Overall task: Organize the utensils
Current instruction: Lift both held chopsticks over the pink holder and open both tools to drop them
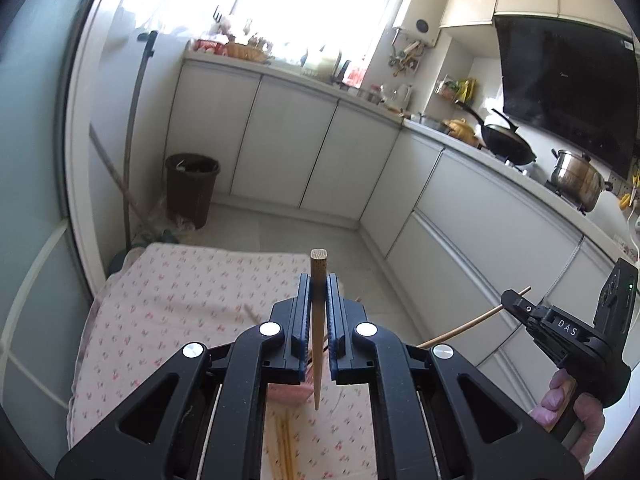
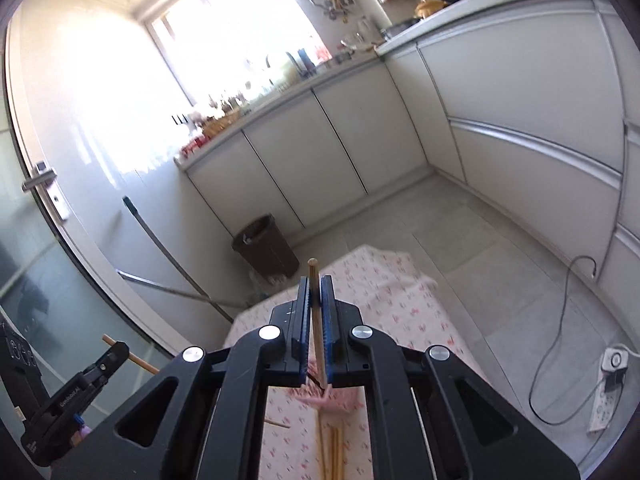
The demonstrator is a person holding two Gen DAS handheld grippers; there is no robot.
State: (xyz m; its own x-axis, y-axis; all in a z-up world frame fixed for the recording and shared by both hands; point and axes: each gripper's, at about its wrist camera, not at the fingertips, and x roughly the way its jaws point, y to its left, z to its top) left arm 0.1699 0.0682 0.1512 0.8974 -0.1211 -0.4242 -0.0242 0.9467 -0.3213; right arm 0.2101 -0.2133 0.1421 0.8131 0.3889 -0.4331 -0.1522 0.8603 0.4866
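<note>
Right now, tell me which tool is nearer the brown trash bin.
Left. The bin sits ahead-left of the left tool; the right tool is beside it, farther right.

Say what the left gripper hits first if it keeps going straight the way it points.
Likely the floral cloth on the table below. The left gripper, shut on a chopstick, angles down over its far part. Depth is unclear; it might clear the edge and reach the floor.

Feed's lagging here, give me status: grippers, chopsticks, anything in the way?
Left gripper shut on a chopstick. Right gripper shut on another chopstick. More chopsticks on the floral cloth. Nothing blocking.
</note>
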